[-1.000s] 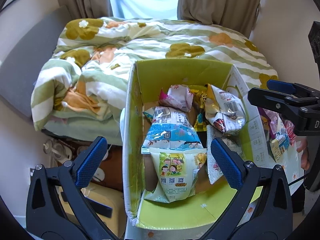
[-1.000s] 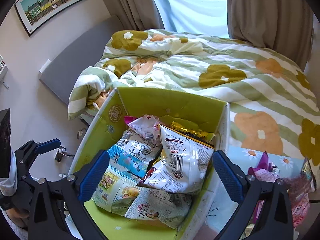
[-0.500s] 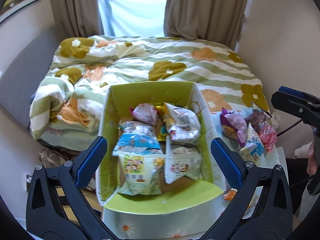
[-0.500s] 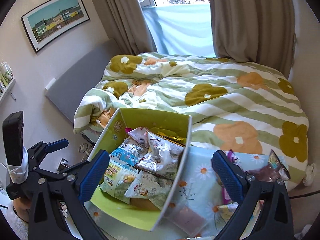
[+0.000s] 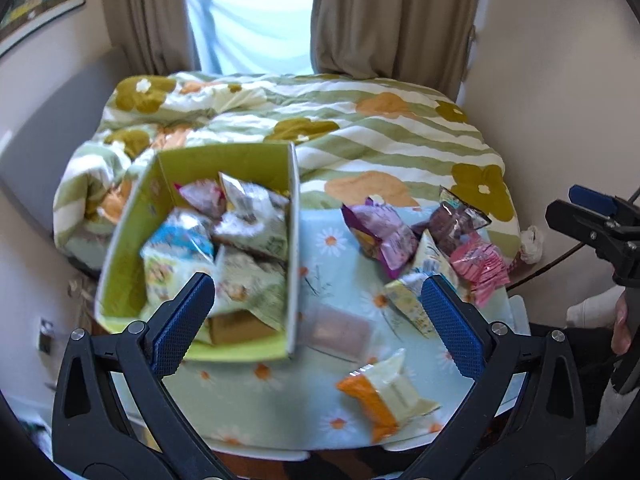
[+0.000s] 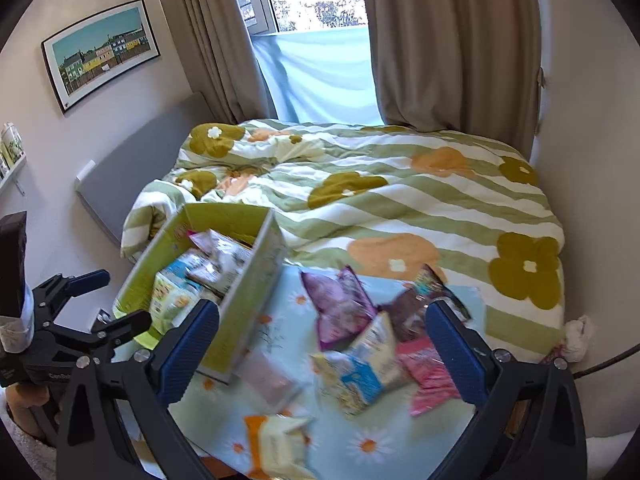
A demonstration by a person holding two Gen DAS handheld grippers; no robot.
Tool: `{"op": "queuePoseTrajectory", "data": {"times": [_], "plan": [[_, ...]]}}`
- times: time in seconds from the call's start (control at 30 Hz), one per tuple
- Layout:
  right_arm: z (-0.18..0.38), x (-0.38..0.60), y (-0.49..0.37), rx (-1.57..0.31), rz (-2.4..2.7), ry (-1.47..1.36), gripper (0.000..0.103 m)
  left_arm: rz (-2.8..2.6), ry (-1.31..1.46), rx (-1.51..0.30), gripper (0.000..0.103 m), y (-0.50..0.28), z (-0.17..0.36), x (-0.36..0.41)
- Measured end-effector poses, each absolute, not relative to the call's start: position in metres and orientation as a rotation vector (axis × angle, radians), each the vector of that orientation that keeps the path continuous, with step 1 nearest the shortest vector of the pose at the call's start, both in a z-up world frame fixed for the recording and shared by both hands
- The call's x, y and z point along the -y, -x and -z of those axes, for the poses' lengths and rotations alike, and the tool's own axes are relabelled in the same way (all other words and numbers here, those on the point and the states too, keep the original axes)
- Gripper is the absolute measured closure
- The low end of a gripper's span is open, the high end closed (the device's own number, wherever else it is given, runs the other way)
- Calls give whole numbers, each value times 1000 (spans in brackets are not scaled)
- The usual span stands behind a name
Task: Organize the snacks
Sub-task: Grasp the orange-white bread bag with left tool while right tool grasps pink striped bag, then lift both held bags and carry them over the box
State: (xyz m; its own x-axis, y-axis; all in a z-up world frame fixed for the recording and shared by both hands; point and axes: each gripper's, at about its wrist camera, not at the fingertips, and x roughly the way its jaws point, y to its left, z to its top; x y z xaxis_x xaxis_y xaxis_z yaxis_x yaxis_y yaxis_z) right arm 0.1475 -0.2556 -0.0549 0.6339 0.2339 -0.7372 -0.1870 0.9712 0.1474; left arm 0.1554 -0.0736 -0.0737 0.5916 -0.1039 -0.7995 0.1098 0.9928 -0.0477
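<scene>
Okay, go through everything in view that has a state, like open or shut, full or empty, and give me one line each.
Left gripper: open, holding nothing.
Right gripper: open, holding nothing.
Green box: open-topped, partly filled with snack bags.
Purple bag: loose on the table, outside the box.
Pink bag: loose on the table, beside the purple one.
Orange and white packet: lying flat near the front edge.
Curtains: parted.
Duvet: rumpled.

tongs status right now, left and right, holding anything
Left tongs: open, holding nothing, over the table edge by the green box.
Right tongs: open, holding nothing, above the loose snack packets.
</scene>
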Motion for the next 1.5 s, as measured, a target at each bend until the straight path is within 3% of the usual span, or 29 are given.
{"op": "queuePoseTrajectory", "data": {"times": [0.4, 0.67, 0.87, 0.97, 1.17, 1.2, 1.37, 1.5], "plan": [[149, 341, -139, -998, -252, -79, 0, -8, 131, -1207, 0, -105, 199, 131], [208, 373, -156, -1071, -251, -119, 0, -102, 211, -1289, 1, -98, 269, 141], [239, 382, -173, -1105, -257, -131, 0, -119, 225, -1319, 7, -101, 298, 148], [251, 385, -183, -1120, -259, -145, 0, -123, 235, -1333, 21, -98, 309, 152], [268, 383, -199, -1140, -269, -120, 0, -123, 230, -1353, 29, -93, 322, 154], [270, 381, -202, -1143, -274, -107, 0, -120, 225, -1356, 38, -93, 323, 154], [281, 375, -210, -1157, -286, -79, 1, -113, 206, -1351, 41, -92, 323, 154], [290, 373, -214, -1172, -294, -82, 10, -98, 197, -1356, 42, -97, 320, 152]]}}
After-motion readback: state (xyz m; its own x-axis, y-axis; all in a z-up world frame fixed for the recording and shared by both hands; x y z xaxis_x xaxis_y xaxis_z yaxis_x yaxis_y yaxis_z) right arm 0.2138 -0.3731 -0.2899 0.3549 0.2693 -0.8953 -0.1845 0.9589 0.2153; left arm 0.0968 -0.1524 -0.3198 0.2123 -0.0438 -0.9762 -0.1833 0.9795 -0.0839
